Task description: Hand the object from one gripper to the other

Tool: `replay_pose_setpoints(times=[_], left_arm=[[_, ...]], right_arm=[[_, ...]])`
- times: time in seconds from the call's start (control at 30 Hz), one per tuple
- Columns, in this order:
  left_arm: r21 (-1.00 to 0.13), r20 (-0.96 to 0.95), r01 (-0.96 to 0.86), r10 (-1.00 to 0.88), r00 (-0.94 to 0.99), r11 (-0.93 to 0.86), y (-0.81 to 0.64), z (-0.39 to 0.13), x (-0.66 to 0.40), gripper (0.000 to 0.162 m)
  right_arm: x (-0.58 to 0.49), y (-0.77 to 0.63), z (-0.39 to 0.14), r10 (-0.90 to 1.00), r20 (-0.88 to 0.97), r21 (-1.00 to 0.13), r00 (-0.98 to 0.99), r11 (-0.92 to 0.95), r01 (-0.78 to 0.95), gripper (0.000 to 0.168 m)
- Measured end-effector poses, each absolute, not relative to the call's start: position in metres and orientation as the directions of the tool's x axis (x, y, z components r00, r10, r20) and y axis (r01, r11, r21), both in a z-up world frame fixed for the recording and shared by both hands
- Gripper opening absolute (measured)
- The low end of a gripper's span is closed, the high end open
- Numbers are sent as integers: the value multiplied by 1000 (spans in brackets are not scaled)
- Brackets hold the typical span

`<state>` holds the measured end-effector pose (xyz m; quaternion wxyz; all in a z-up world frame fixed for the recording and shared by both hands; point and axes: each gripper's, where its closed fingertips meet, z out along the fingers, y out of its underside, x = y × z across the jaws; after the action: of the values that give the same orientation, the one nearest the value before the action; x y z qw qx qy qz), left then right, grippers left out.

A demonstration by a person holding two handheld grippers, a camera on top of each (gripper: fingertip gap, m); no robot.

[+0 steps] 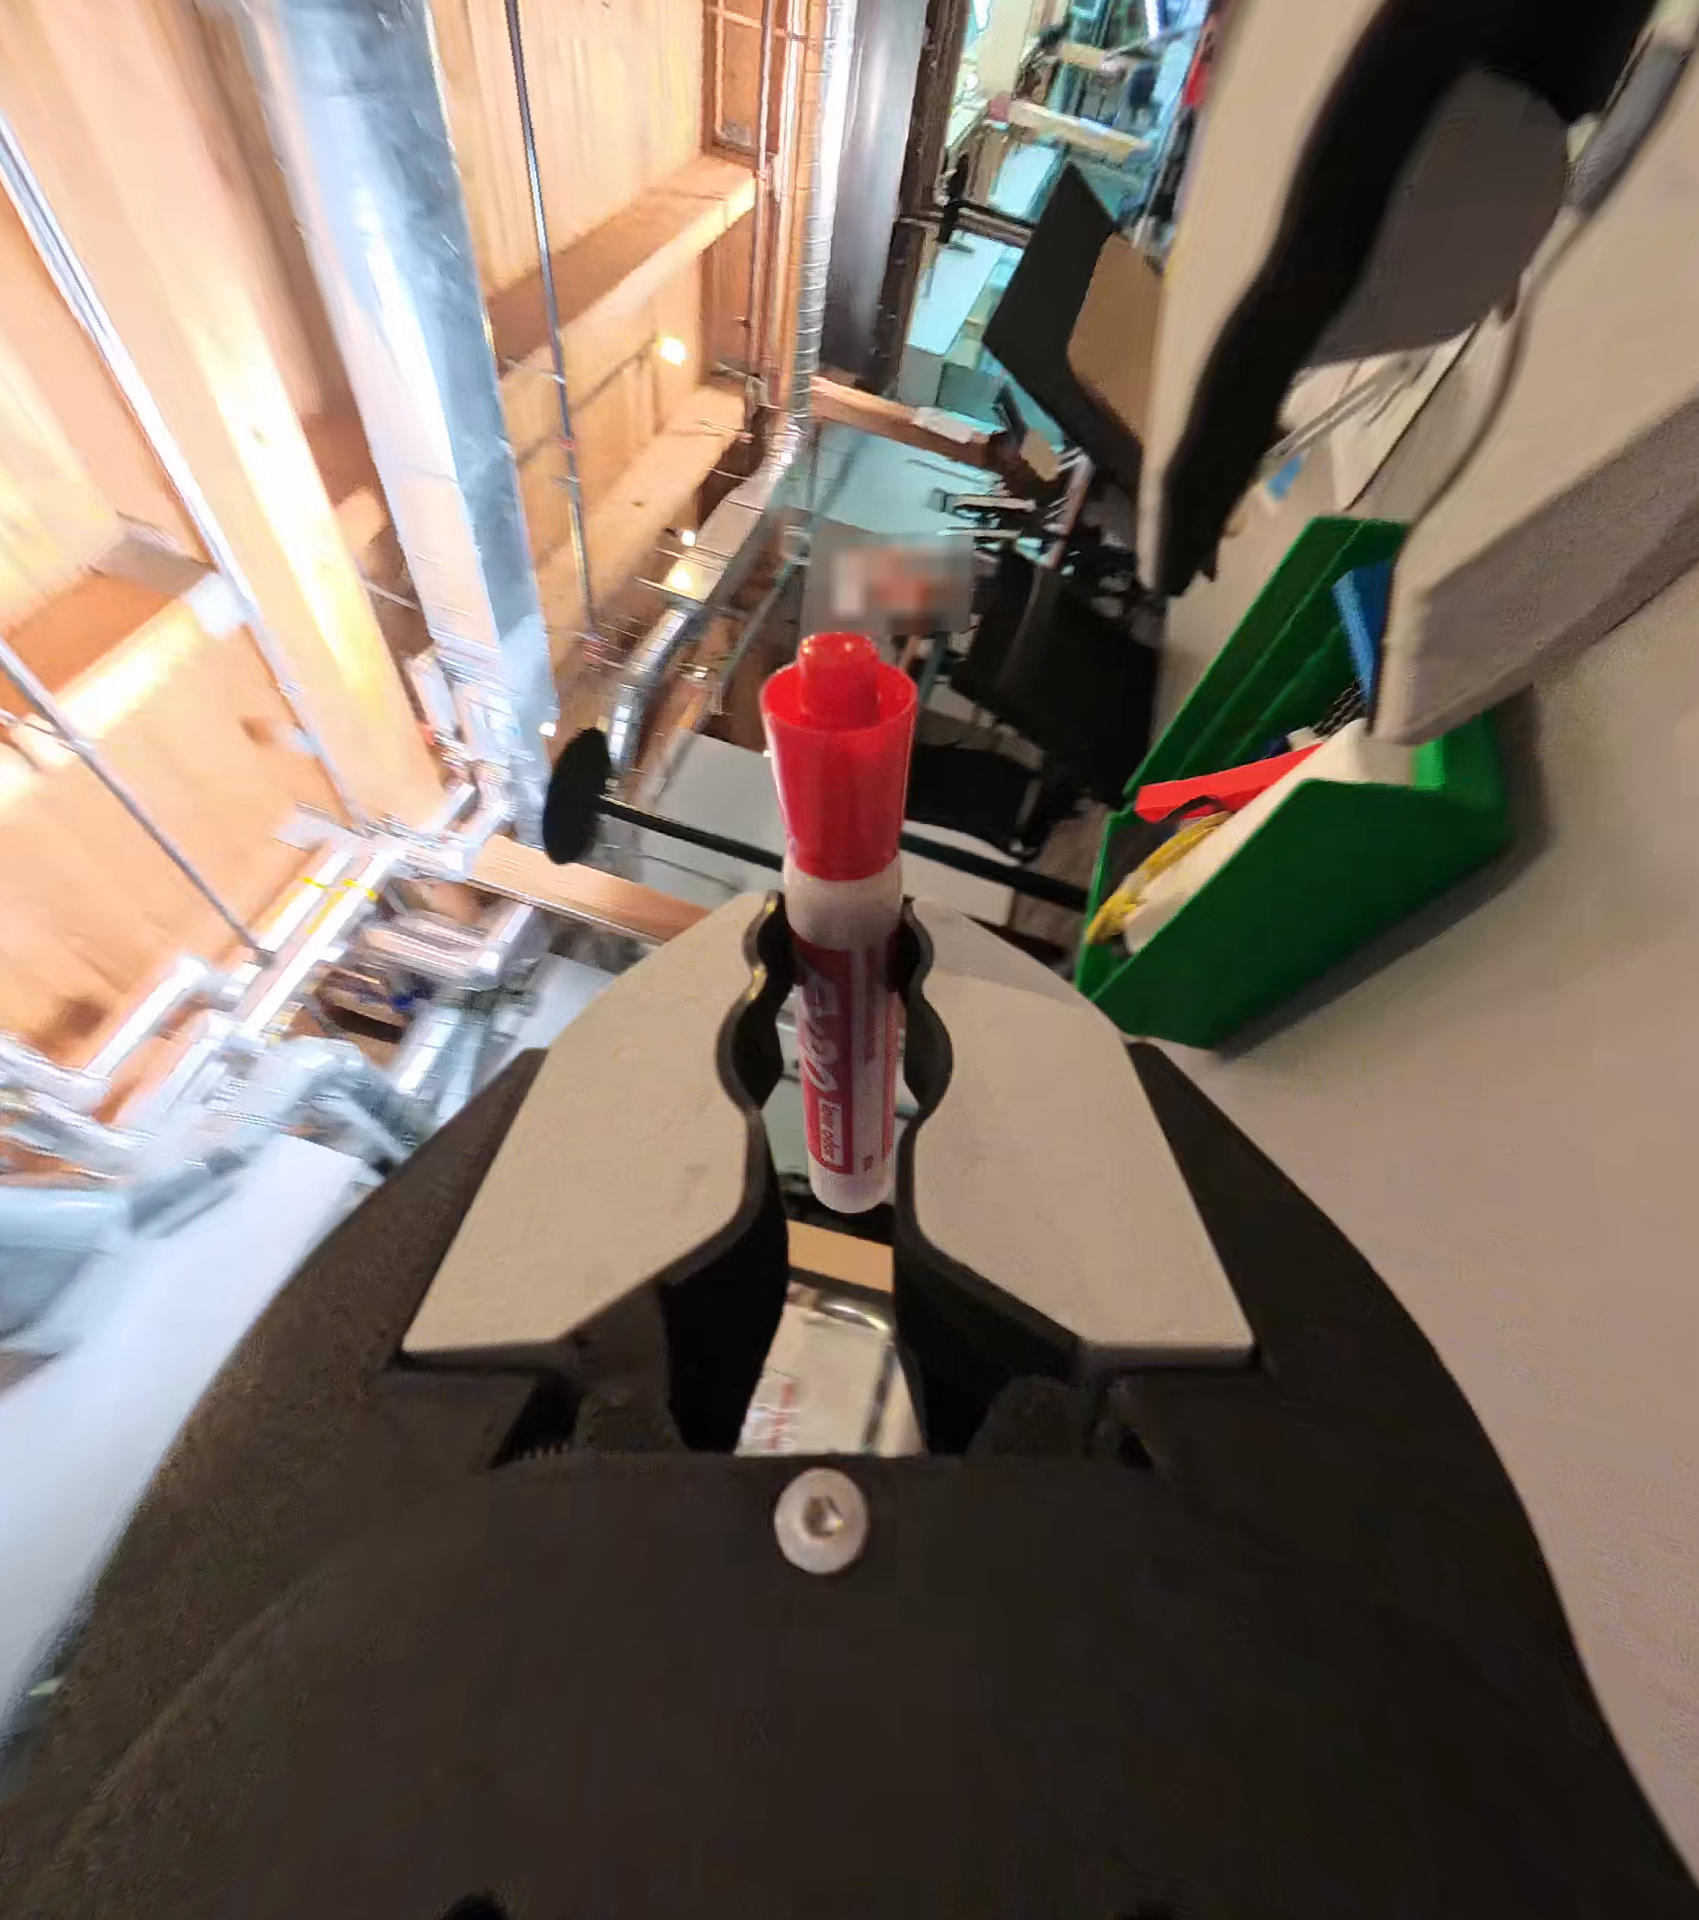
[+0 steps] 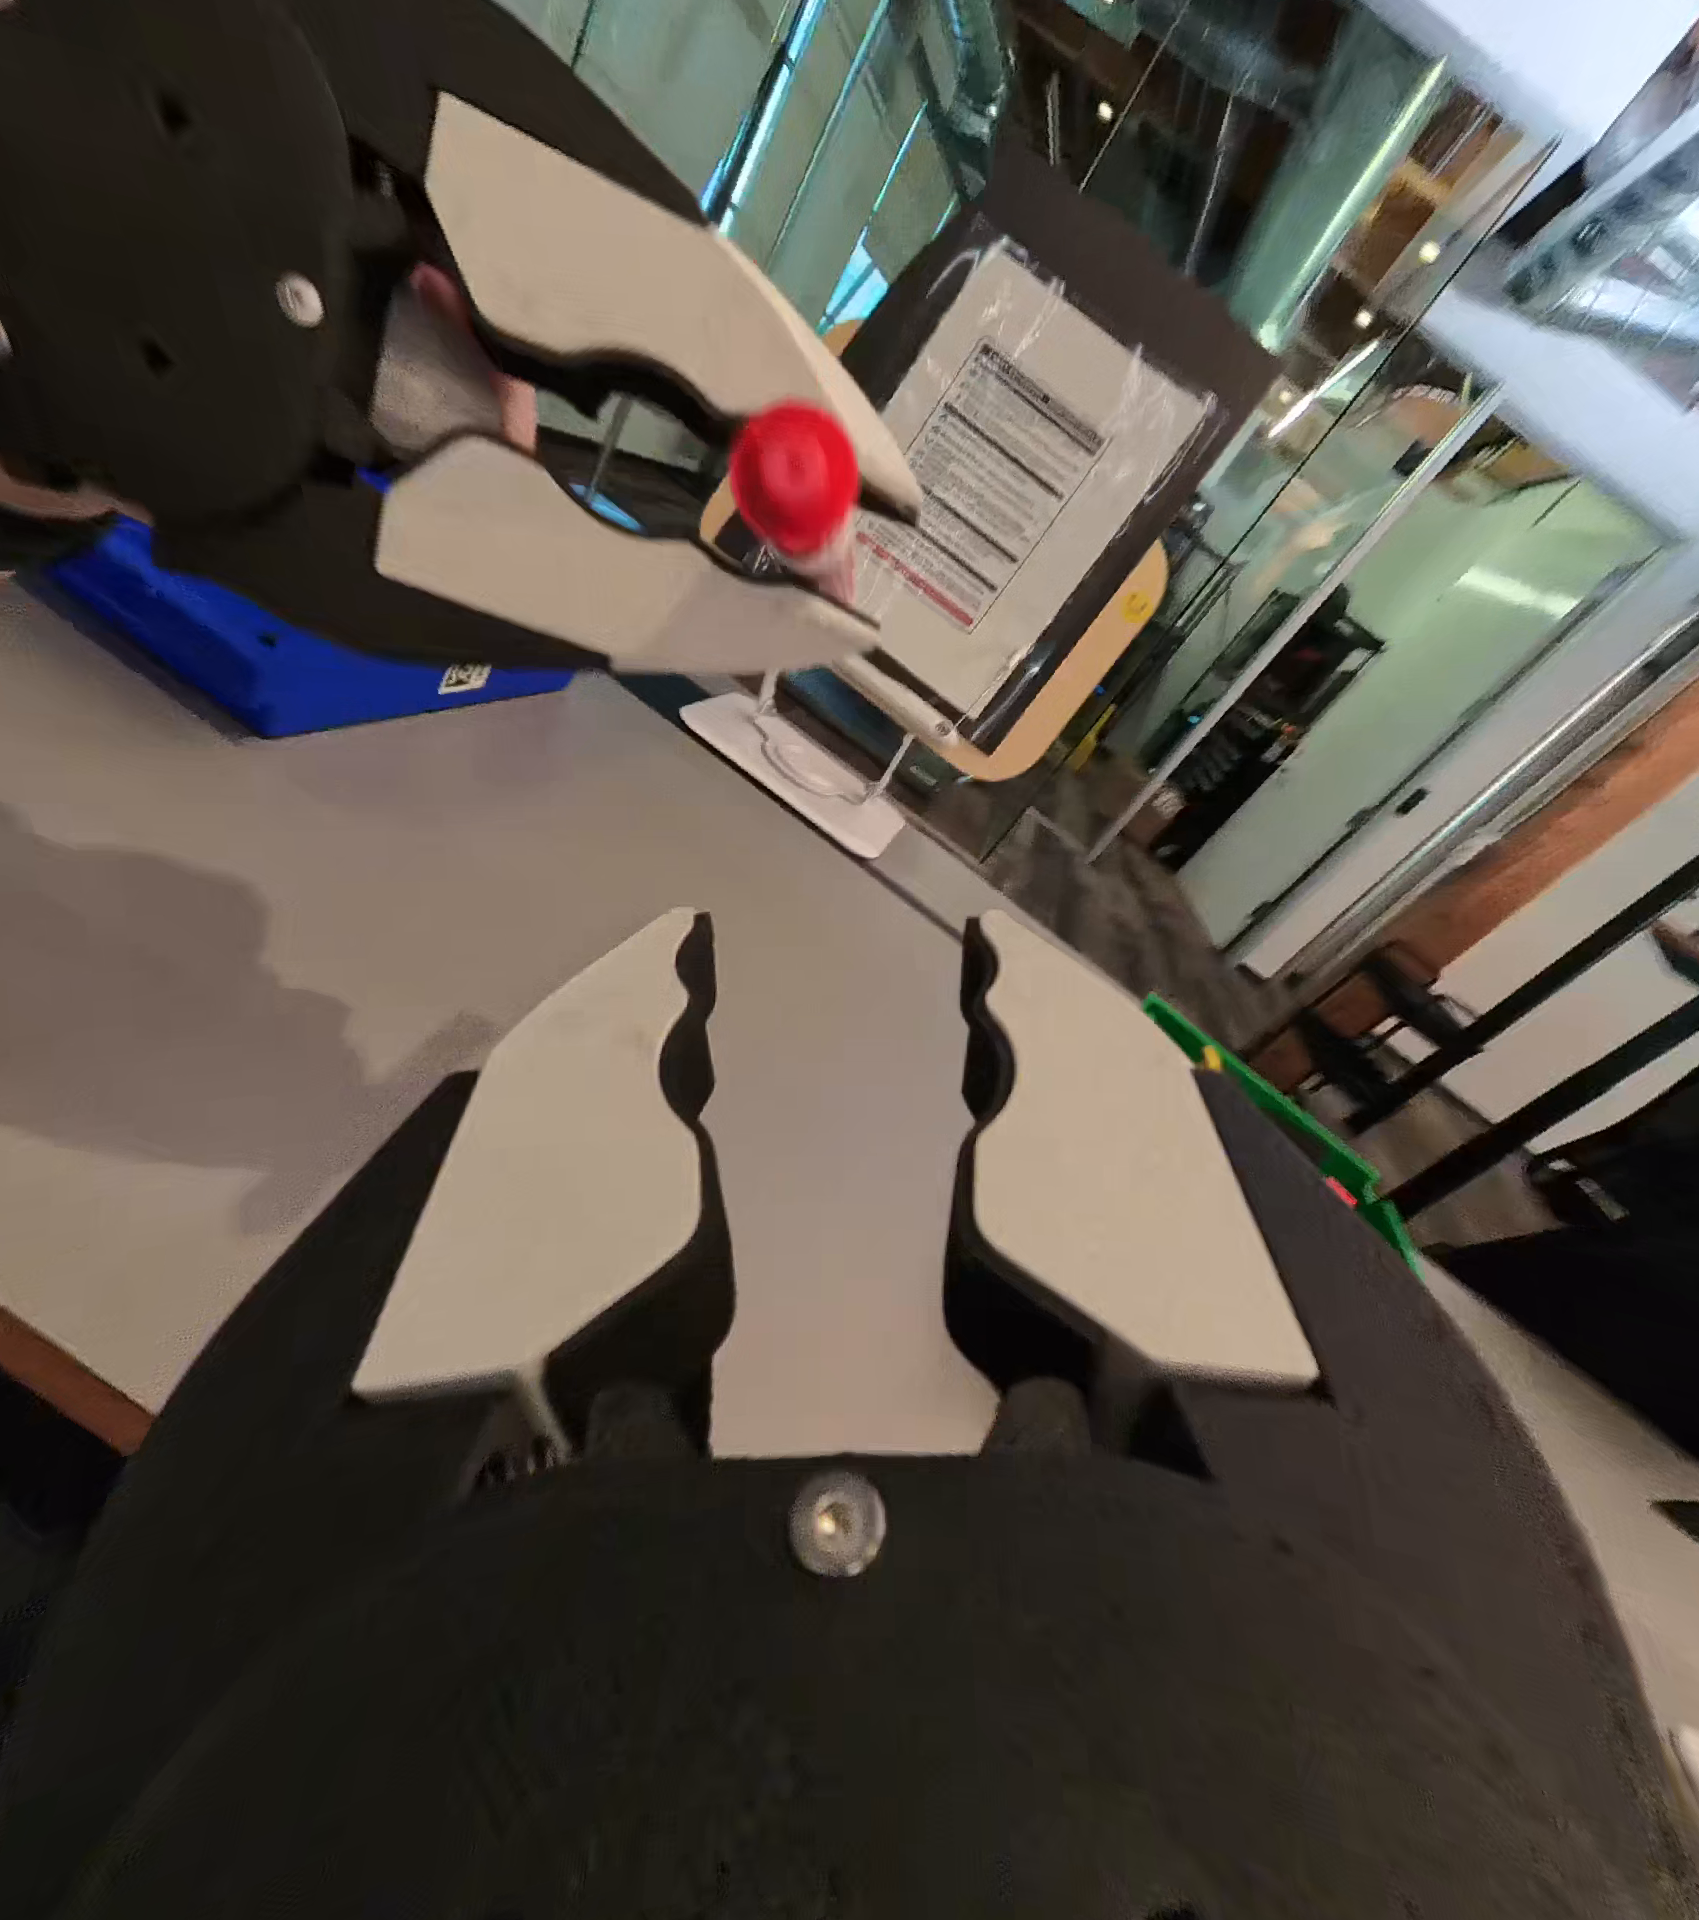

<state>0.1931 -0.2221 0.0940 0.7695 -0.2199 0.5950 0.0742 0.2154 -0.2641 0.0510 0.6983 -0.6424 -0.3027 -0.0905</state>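
A white marker with a red cap (image 1: 840,831) is clamped between my left gripper's (image 1: 840,920) two grey fingers, cap pointing forward past the tips. In the right wrist view the same left gripper (image 2: 886,561) is at the upper left, shut on the marker (image 2: 793,483), held above the grey table (image 2: 409,883). My right gripper (image 2: 837,930) is open and empty, jaws wide apart, below and to the right of the marker. The right gripper also shows blurred at the top right of the left wrist view (image 1: 1447,364), well apart from the marker.
A green bin (image 1: 1344,862) with several items stands on the table near the right gripper; its edge shows in the right wrist view (image 2: 1271,1101). A blue block (image 2: 284,644) and a clear stand with a printed sheet (image 2: 1011,499) stand at the table's far side.
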Motion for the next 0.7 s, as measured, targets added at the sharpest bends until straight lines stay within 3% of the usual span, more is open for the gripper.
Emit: replay_pose_setpoints(times=[0.27, 0.37, 0.4, 0.5, 0.63, 0.7], left_arm=[[-81, -973, -425, 21, 232, 902, -231, 82, 202, 20], [-70, -980, -414, 15, 198, 907, -235, 75, 204, 18], [-68, -982, -421, 14, 189, 905, -234, 74, 204, 18], [-61, -987, -435, 11, 161, 898, -231, 68, 206, 20], [-148, -972, -416, -55, 227, 897, -232, 75, 205, 23], [-272, -954, -433, -185, 234, 859, -224, 78, 201, 40]], right_arm=[[183, -265, 77, 287, 433, -897, 855, 231, 377, 50], [185, -262, 81, 305, 373, -922, 876, 226, 314, 38], [185, -261, 79, 329, 358, -930, 874, 208, 302, 23], [188, -257, 69, 384, 310, -951, 870, 118, 286, 21], [195, -260, 76, 344, 324, -945, 882, 166, 282, 21], [204, -263, 82, 249, 419, -902, 873, 224, 369, 21]])
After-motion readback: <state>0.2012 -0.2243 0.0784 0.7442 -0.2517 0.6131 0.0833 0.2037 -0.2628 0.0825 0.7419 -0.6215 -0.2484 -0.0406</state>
